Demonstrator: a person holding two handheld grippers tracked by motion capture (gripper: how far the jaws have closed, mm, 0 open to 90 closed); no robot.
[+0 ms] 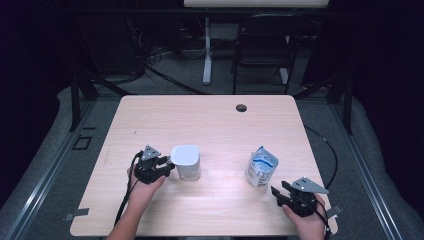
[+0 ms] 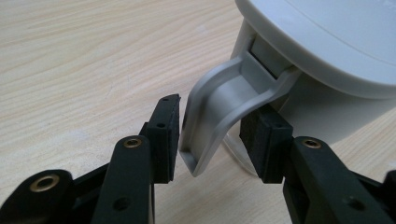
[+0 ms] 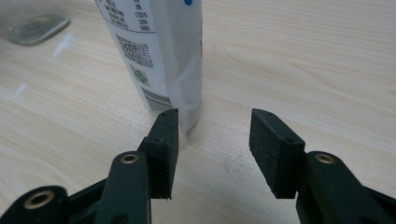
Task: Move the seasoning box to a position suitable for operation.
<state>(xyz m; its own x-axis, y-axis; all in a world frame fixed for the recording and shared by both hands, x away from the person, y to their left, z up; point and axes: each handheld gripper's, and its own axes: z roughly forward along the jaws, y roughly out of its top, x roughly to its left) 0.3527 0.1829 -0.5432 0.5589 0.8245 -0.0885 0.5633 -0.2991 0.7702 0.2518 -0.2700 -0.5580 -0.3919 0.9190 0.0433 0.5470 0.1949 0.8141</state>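
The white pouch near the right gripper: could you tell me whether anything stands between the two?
Nothing visible does. The right gripper is open, with bare table between its jaws and the pouch just beyond its left jaw.

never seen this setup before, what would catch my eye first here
The left hand-held gripper straddles the grey handle of a white-lidded jug near the table's front left, its jaws not yet closed. To the right stands a white and blue pouch, with the right hand-held gripper open just short of it.
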